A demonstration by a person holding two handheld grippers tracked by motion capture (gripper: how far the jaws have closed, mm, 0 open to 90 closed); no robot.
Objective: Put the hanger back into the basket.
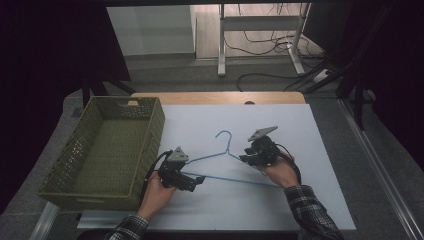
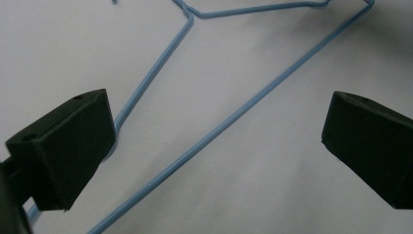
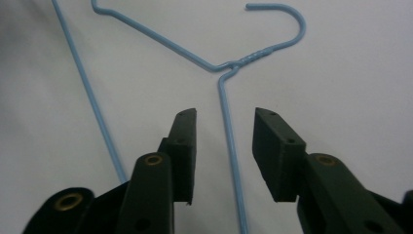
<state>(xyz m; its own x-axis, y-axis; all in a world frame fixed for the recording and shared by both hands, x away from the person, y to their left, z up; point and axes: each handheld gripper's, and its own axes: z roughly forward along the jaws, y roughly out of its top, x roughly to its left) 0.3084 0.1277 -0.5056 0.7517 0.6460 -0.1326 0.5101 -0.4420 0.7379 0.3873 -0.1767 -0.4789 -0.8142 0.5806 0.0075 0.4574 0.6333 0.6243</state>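
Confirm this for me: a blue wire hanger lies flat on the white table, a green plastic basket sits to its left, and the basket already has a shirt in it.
Not quite. The high view shows the green plastic basket empty, with no shirt inside. The rest holds: the blue wire hanger lies flat on the white table, and the basket sits to its left.

Hanger [image 2: 229,122] corner behind left tool [image 2: 214,151]

Your sleeves are dark plaid flannel. Both grippers are black: the left gripper [image 1: 197,180] and right gripper [image 1: 243,159] each carry a grey triangular plate, trail a black cable, brass-ringed screw holes on the arms.
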